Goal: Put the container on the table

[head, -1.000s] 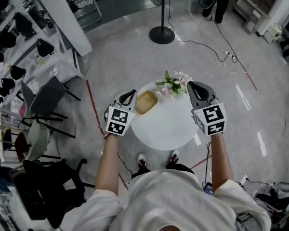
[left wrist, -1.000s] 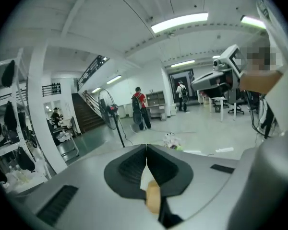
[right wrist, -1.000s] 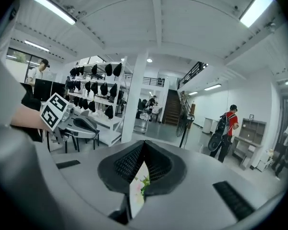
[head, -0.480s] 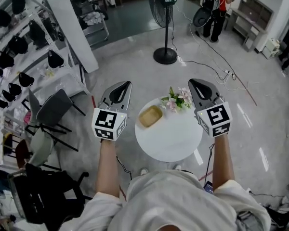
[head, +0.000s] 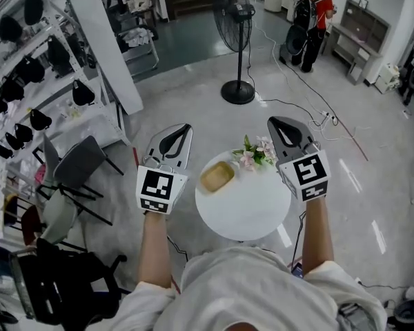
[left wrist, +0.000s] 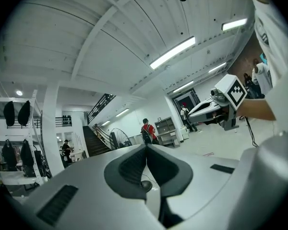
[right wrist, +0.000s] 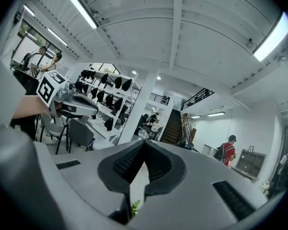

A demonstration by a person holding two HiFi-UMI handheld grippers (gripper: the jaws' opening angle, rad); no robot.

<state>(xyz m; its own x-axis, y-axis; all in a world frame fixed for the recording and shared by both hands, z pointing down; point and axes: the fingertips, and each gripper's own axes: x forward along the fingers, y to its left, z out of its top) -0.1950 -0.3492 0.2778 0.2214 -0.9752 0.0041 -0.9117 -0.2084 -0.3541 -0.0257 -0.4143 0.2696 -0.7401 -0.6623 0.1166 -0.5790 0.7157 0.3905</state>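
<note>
A shallow tan container (head: pixel 217 176) lies on the left part of the round white table (head: pixel 245 202), far below me in the head view. My left gripper (head: pixel 178 130) is held high, left of the table, its jaws shut with nothing between them (left wrist: pixel 145 149). My right gripper (head: pixel 284 126) is held high over the table's right side, jaws also shut and empty (right wrist: pixel 143 145). Both grippers point level into the room, well apart from the container. Each one shows in the other's view: the right gripper (left wrist: pixel 212 110) and the left gripper (right wrist: pixel 72 104).
A bunch of pink and white flowers (head: pixel 257 152) lies at the table's far edge. A standing fan (head: pixel 236 43) is beyond it, grey chairs (head: pixel 76 171) and racks of black caps (head: pixel 34 54) at left. A person in red (head: pixel 312 19) stands far off. Cables (head: pixel 324 81) cross the floor.
Both grippers have risen well above the table and spread slightly; the view has lifted, so the table looks smaller. The container lies where it was.
</note>
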